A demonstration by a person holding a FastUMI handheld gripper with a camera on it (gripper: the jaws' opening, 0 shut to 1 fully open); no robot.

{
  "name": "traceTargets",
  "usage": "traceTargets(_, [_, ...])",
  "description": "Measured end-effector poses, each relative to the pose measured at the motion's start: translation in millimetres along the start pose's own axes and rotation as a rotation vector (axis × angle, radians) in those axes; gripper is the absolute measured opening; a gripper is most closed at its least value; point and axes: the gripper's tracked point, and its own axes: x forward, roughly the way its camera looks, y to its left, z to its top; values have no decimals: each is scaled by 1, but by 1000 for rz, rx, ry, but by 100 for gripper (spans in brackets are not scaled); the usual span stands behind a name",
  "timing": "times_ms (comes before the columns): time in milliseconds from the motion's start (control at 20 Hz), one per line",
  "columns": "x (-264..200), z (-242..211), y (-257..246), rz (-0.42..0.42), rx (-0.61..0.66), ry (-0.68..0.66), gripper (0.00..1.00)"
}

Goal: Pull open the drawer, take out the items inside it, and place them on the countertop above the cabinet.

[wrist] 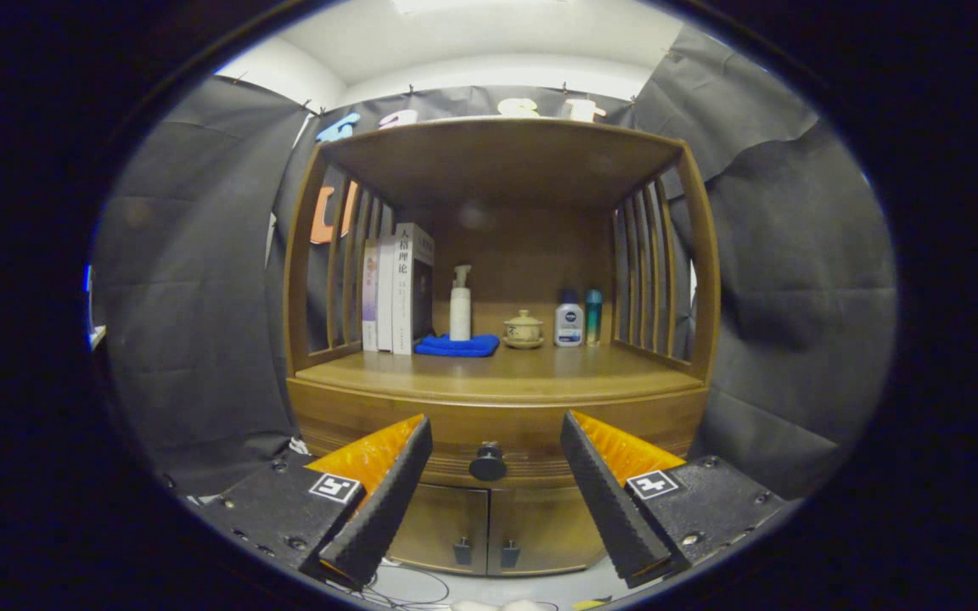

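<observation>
A wooden cabinet stands ahead of me with its drawer (497,441) closed flush under the countertop (497,373). A round dark knob (487,463) sits at the drawer's middle. My gripper (496,424) is open, its two fingers spread wide on either side of the knob and still some way short of it. Nothing is between the fingers. What lies inside the drawer is hidden.
On the countertop stand upright books (396,288) at the left, a blue cloth (458,345), a white pump bottle (460,304), a small lidded cup (523,329) and two bottles (578,318). A slatted wooden hutch roofs the countertop. Two cupboard doors (489,530) sit below the drawer.
</observation>
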Motion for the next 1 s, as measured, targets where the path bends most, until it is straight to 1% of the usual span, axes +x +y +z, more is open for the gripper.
traceTargets(200, [37, -26, 0, -20, -4, 25, 99])
traceTargets(350, [61, -42, 2, -22, -41, 38, 99])
traceTargets(450, [75, -57, 3, -31, -70, 57, 99])
traceTargets(600, [90, -77, 2, -42, -78, 95, 100])
traceTargets(800, [102, -94, -3, -46, -41, 133, 91])
traceTargets(950, [107, -95, 0, -37, -16, 141, 74])
traceTargets(1000, [110, -94, -2, -46, -20, 142, 69])
